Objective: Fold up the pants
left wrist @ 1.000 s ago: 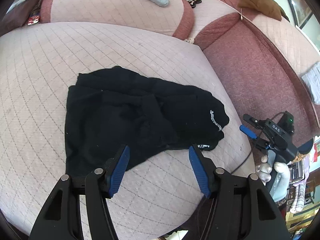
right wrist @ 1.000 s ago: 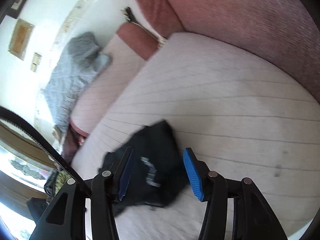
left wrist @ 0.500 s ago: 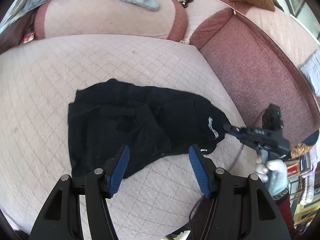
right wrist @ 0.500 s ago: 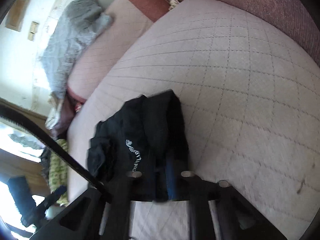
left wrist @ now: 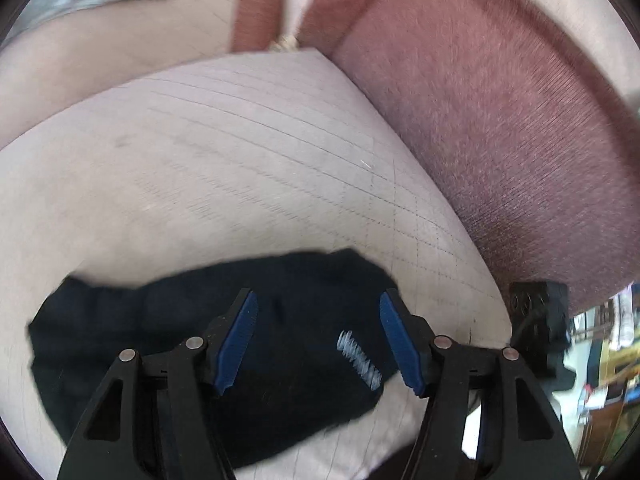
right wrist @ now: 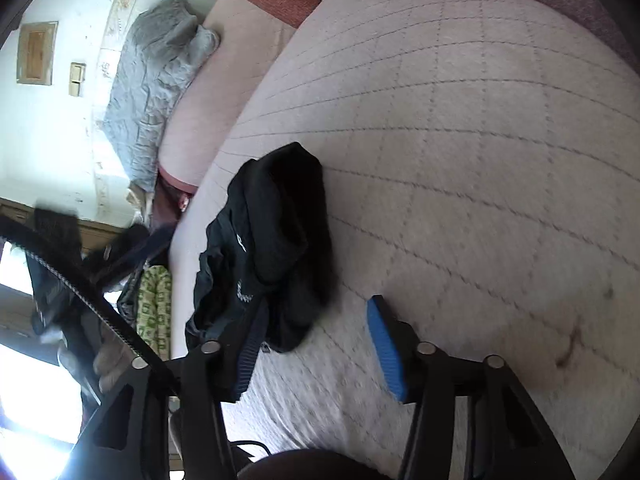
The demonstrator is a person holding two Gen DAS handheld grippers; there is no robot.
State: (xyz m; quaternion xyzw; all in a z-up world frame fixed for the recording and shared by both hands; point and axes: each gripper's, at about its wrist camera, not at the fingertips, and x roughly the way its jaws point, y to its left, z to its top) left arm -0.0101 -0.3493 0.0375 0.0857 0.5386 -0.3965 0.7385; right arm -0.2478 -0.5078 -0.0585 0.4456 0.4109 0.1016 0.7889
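Observation:
The black pants lie crumpled on the pale quilted sofa seat, with a small white print near their right end. My left gripper is open, its blue pads hovering over the right part of the pants. In the right wrist view the pants lie bunched near the seat's front edge. My right gripper is open, its left finger at the pants' near end and its right finger over bare seat. The view is blurred.
A dark red sofa back rises to the right of the seat. A grey blanket lies over the far cushion. The other gripper's body shows at the seat's right edge. Room clutter lies beyond the front edge.
My left gripper has moved forward and down over the right end of the pants. My right gripper was closed half a second ago and has opened; the pants look more bunched.

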